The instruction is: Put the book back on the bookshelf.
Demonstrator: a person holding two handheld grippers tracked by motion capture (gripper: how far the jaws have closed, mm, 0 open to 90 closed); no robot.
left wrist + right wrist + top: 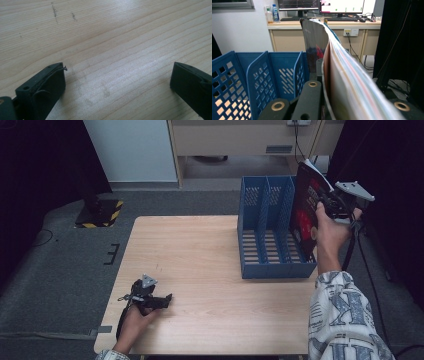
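Closest to the person's side of the table (200, 265), the left gripper (167, 299) rests low on the pale wood near the front left corner, held in the left hand (136, 317), its jaws spread wide with only bare woodgrain between them; in the left gripper view the left gripper (117, 77) shows the same wide gap over the wood. Farther in and to the right, a patterned sleeve (340, 315) leads up to the right hand (330, 227), which lifts the right gripper (327, 202) at the far right end of the blue file rack (265, 245). That gripper is pinching a magazine (306, 215) with a dark red cover, pressed tight on its edge, and holds it upright over the rack's rightmost compartment, its lower edge down at the rack's right wall. In the right gripper view the magazine (342, 75) curves up from between the jaws, glossy cover to the left and page edges fanned to the right, with the rack's perforated dividers (259, 77) just beside it. Beyond stands a desk (317, 32) carrying monitors (319, 5) and a bottle (275, 12).
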